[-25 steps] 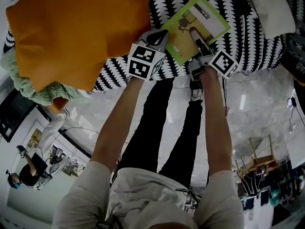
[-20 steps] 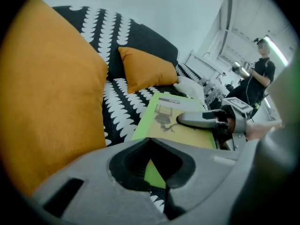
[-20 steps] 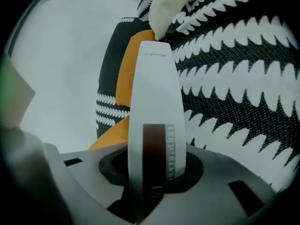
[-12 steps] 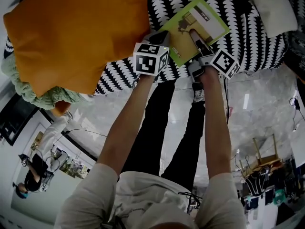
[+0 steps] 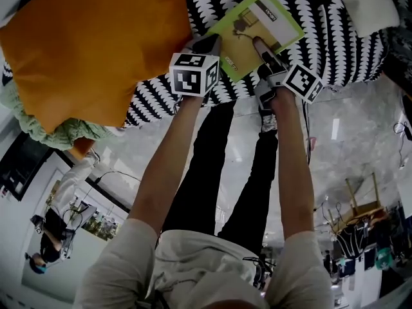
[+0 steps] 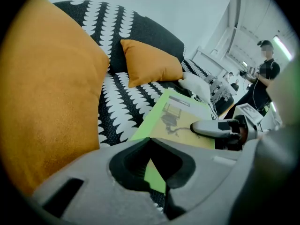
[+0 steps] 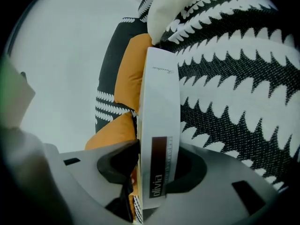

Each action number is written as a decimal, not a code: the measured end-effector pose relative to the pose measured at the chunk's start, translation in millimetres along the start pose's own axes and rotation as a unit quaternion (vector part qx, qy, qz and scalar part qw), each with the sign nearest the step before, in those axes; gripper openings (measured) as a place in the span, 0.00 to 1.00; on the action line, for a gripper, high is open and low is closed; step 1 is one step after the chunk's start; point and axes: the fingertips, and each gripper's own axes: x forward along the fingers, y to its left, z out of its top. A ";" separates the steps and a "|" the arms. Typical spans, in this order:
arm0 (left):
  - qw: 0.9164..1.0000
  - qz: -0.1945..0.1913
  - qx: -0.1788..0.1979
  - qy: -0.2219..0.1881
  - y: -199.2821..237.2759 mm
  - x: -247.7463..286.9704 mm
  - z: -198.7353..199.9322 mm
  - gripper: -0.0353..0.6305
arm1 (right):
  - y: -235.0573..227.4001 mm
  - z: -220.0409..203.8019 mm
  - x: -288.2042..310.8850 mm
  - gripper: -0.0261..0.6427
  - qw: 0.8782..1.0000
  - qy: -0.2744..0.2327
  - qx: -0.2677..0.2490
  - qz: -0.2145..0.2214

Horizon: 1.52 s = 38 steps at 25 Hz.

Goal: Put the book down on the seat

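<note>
A thin yellow-green book (image 5: pixel 257 24) lies flat on the black-and-white patterned seat (image 5: pixel 335 50). My left gripper (image 5: pixel 207 44) is at the book's near left corner, and in the left gripper view that green corner (image 6: pixel 154 172) sits pinched between its jaws. My right gripper (image 5: pixel 262 49) reaches over the near right edge, one finger lying on the cover. In the right gripper view the book (image 7: pixel 161 125) stands edge-on between the jaws, which are opening and no longer clamp it. The left gripper view also shows the right gripper (image 6: pixel 220 128) resting on the cover.
A big orange cushion (image 5: pixel 96 44) fills the seat left of the book, with a green blanket (image 5: pixel 38 124) under it. A white cushion (image 5: pixel 364 2) lies far right, a smaller orange cushion (image 6: pixel 150 62) farther back. A person (image 5: pixel 48 237) stands on the grey floor behind.
The book and both grippers have shifted slightly up and left in the head view. The left gripper's marker cube has turned. The right gripper stays on the cover.
</note>
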 end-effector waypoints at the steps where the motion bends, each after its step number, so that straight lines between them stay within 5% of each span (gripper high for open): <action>1: 1.000 0.000 -0.001 0.000 -1.1 -0.5 0.1 0.07 | -0.7 -0.4 -2.3 0.29 1.000 0.001 0.000 0.001; 27: 1.000 0.002 0.003 -0.023 -4.2 0.8 3.9 0.06 | -32.1 -23.9 -41.3 0.31 0.999 0.017 0.025 -0.018; 38: 0.999 -0.005 0.015 -0.033 -14.1 -6.0 0.8 0.06 | -79.4 -34.3 -93.9 0.23 0.993 0.015 0.024 -0.111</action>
